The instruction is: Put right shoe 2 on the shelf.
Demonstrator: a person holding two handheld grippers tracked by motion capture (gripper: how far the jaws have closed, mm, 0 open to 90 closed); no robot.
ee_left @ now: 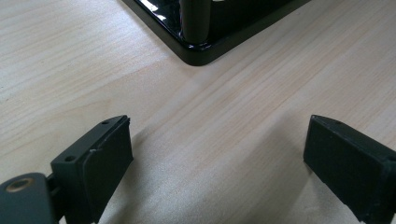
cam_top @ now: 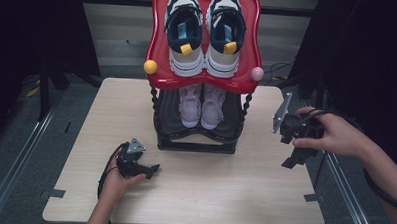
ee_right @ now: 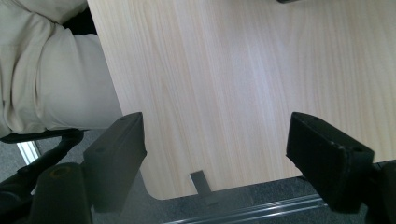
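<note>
At lower left my left gripper (cam_top: 153,168) rests on the table (cam_top: 223,193), jaws wide apart around bare wood, near the front corner of the shoe rack (ee_left: 196,51). At centre top the red shelf (cam_top: 155,45) holds navy sneakers (cam_top: 204,34); pale shoes (cam_top: 201,106) sit below. At right, my right gripper (cam_top: 296,159) hangs spread and empty over the table's edge.

A pale wood-grain worktop (cam_top: 223,193) with rounded corners stands on grey carpet floor (cam_top: 20,136). Metal rails (cam_top: 15,158) run along the floor past its left and right edges. Black curtains (cam_top: 34,31) hang at both sides, and a light panelled wall (cam_top: 119,29) lies beyond the far edge.
</note>
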